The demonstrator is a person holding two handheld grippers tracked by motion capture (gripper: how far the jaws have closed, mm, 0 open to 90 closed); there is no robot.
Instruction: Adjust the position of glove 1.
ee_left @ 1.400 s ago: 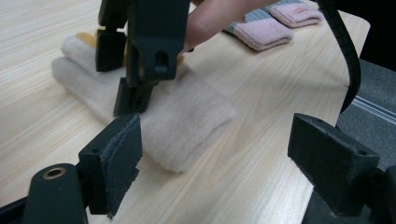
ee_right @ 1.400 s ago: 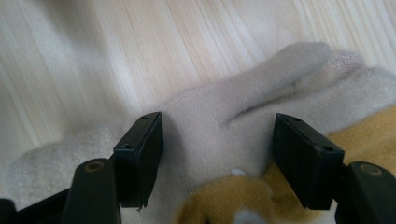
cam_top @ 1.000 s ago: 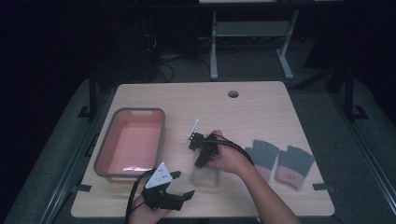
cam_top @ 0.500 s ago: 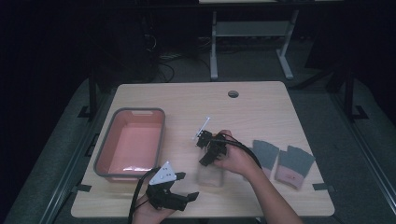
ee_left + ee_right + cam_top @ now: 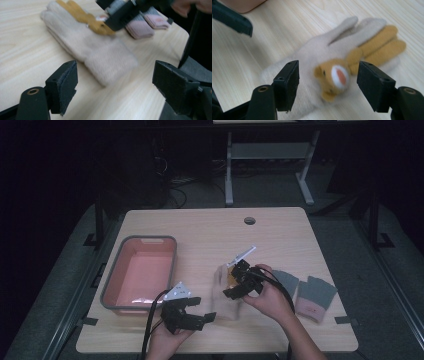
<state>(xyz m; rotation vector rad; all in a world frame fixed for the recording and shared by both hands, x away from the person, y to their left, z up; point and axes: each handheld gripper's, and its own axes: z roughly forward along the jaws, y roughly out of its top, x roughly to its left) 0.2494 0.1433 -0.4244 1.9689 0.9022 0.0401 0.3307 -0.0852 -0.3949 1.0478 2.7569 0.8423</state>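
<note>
Right gripper (image 5: 328, 82) hovers wide open, holding nothing, over the cream glove (image 5: 312, 65) near the bench's (image 5: 210, 227) front edge; left gripper (image 5: 115, 82) is open and empty too. Grasping looks imminent: lower, then close on the cuff.

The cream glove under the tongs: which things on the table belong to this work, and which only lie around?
In the work:
- cream glove with its tan animal patch
- right tongs, open above it
- left tongs, open beside its cuff

Lying about:
- pink tub
- grey-and-pink gloves
</note>
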